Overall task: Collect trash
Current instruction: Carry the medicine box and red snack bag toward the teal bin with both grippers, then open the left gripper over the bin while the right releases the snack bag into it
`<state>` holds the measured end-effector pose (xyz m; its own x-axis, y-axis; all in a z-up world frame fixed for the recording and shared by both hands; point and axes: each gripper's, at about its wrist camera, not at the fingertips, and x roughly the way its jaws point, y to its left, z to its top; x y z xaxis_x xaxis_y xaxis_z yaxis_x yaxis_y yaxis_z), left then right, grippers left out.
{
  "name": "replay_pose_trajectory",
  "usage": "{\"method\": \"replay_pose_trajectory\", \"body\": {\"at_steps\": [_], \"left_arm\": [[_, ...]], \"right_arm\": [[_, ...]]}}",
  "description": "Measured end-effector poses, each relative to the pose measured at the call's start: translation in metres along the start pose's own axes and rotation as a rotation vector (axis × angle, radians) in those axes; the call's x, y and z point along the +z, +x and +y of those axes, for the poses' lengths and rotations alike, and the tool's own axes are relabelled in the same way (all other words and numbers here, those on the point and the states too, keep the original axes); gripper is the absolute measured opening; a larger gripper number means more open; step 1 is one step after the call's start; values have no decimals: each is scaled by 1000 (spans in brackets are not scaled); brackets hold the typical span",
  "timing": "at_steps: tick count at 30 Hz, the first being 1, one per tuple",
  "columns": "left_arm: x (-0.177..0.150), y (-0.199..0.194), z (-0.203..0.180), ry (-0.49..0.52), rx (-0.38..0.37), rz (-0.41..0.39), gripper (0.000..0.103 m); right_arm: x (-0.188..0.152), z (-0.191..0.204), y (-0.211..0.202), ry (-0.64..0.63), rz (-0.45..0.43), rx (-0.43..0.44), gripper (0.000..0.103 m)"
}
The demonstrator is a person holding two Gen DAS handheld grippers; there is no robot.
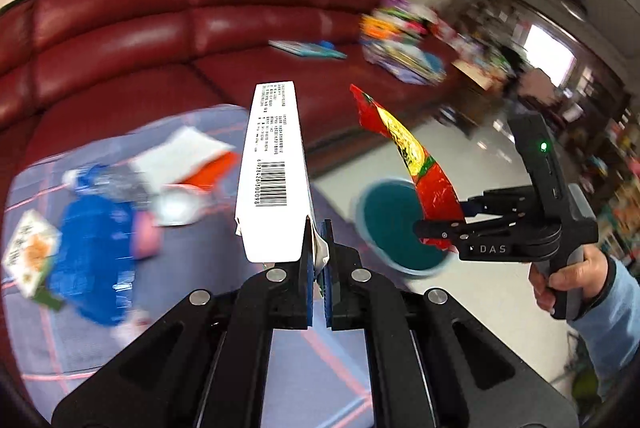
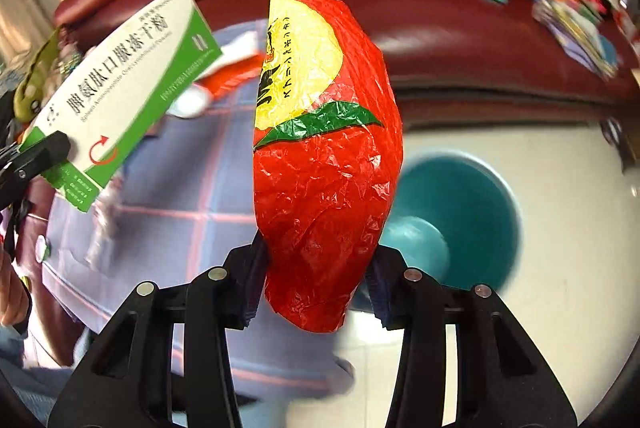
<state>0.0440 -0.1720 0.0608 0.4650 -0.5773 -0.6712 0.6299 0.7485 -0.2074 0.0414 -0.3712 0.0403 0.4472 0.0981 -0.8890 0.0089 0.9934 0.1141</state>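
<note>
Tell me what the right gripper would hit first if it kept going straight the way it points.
Probably the teal bin, just right of the right gripper and its red wrapper; depth is unclear.

The carton [image 1: 272, 171] is clamped at its near end between the jaws of the left gripper [image 1: 318, 268] and is raised above the worktop [image 1: 312, 380]. The wrapper [image 2: 324, 155] is pinched at its lower end by the right gripper [image 2: 312, 292], to the right of the carton. The bin [image 2: 460, 220] is set on the floor beyond and below the wrapper. More litter [image 1: 96, 211] is spread on the worktop to the left. The sofa [image 1: 168, 27] is placed behind the worktop.
</note>
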Motion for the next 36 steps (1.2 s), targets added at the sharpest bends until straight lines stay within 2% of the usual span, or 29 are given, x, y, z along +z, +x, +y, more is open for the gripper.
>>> {"method": "replay_pose_trajectory", "body": {"at_steps": [6,11,15,16,17,18,20,23,24,29,31,32,33,36], "left_arm": [[10,80,-74,62,-125,133,4],[9,144,-117,100,-161,246,4],[10,182,-131,111,-166,296,5],[11,190,-134,115,-164,302,8],[13,196,-135,117,-159,303,24],[15,200,-134,118,-150,299,49],[18,203,-134,123,-104,261,68],[21,201,-126,110,-89,253,70],[21,199,-122,104,-78,250,74],[22,187,-96,38,-32,237,76],[20,178,-83,16,-9,223,77],[20,174,-80,6,-1,219,78],[20,169,-74,-5,7,213,79],[18,154,-58,-40,33,191,81]], "right_arm": [[-31,-70,0,102,40,-36,45],[-60,-110,17,177,75,-30,45],[-67,-130,30,214,109,-16,46],[-67,-133,34,219,120,-14,46],[-67,-135,39,221,132,-11,46],[-67,-138,42,220,141,-8,46],[-65,-139,53,216,167,-3,46],[-63,-136,65,214,189,11,47],[-65,-138,66,211,194,13,47],[-53,-136,81,189,220,21,49],[-48,-134,85,184,228,17,59],[-45,-134,86,190,228,13,72],[-46,-138,84,196,222,9,77],[-41,-137,83,196,206,-6,85]]}}
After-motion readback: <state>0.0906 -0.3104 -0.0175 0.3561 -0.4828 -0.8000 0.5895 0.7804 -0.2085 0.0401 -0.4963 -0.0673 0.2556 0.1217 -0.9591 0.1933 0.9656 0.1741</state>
